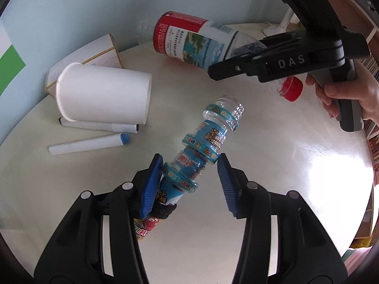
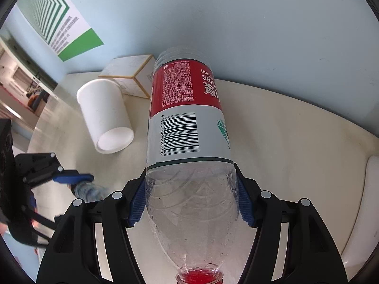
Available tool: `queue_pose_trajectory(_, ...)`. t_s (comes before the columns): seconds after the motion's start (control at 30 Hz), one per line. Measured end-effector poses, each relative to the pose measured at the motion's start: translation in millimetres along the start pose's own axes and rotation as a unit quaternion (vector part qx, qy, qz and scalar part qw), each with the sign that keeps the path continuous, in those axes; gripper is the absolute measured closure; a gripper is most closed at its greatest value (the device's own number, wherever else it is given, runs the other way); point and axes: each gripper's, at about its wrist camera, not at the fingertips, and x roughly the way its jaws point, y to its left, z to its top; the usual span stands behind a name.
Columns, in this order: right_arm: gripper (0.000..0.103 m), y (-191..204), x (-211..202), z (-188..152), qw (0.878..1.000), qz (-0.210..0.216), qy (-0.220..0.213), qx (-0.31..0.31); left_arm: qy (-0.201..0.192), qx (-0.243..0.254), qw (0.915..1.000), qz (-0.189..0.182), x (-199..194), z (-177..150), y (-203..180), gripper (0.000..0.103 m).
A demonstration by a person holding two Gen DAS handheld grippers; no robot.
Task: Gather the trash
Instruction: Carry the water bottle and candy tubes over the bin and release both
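From the left wrist, the left tongs (image 1: 189, 177) are gripping a small ribbed bottle (image 1: 208, 142) above the tabletop (image 1: 272, 165). From the right wrist, the right tongs (image 2: 190, 201) are clamping a large bottle (image 2: 187, 127); keeping both squeezes steady should prevent slipping.

The big bottle (image 2: 189, 123) has a red and white label with a black barcode; the small bottle (image 1: 208, 139) has blue bands; the cup (image 1: 104, 94) is white.

Bright daylight, tabletop (image 1: 319, 177) glare, fisheye-warped edges.
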Motion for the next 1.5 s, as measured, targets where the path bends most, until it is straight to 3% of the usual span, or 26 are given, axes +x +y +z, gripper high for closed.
queue_pose_trajectory(0.17,0.038,11.4,-18.3,-8.4,1.000,-0.002,-0.003,-0.014,-0.024,-0.032,0.9992,-0.001,-35.8,-13.3,3.5,0.058)
queue_pose_trajectory(0.53,0.038,72.0,-58.9,-26.0,0.997,0.011,-0.017,-0.068,-0.056,-0.091,0.9938,0.032,-93.5,-64.8,19.8,0.058)
queue_pose_trajectory(0.9,0.038,197.5,-69.6,-53.3,0.984,0.059,-0.003,-0.169,-0.092,-0.205,0.9699,0.093,-165.3,-175.9,37.1,0.057)
queue_pose_trajectory(1.1,0.038,295.7,-55.0,-71.9,0.966,0.108,0.016,-0.233,-0.106,-0.268,0.9474,0.138,-213.9,-264.5,40.4,0.057)
queue_pose_trajectory(1.2,0.038,354.2,-45.9,-85.7,0.951,0.134,0.032,-0.276,-0.108,-0.308,0.9311,0.163,-238.0,-316.5,41.2,0.057)
queue_pose_trajectory(1.3,0.038,418.5,-37.9,-104.3,0.931,0.163,0.047,-0.322,-0.109,-0.356,0.9097,0.185,-259.9,-373.3,41.0,0.057)
queue_pose_trajectory(1.5,0.038,544.5,-26.4,-169.1,0.882,0.219,0.090,-0.407,-0.099,-0.455,0.8580,0.217,-290.0,-498.2,28.1,0.057)
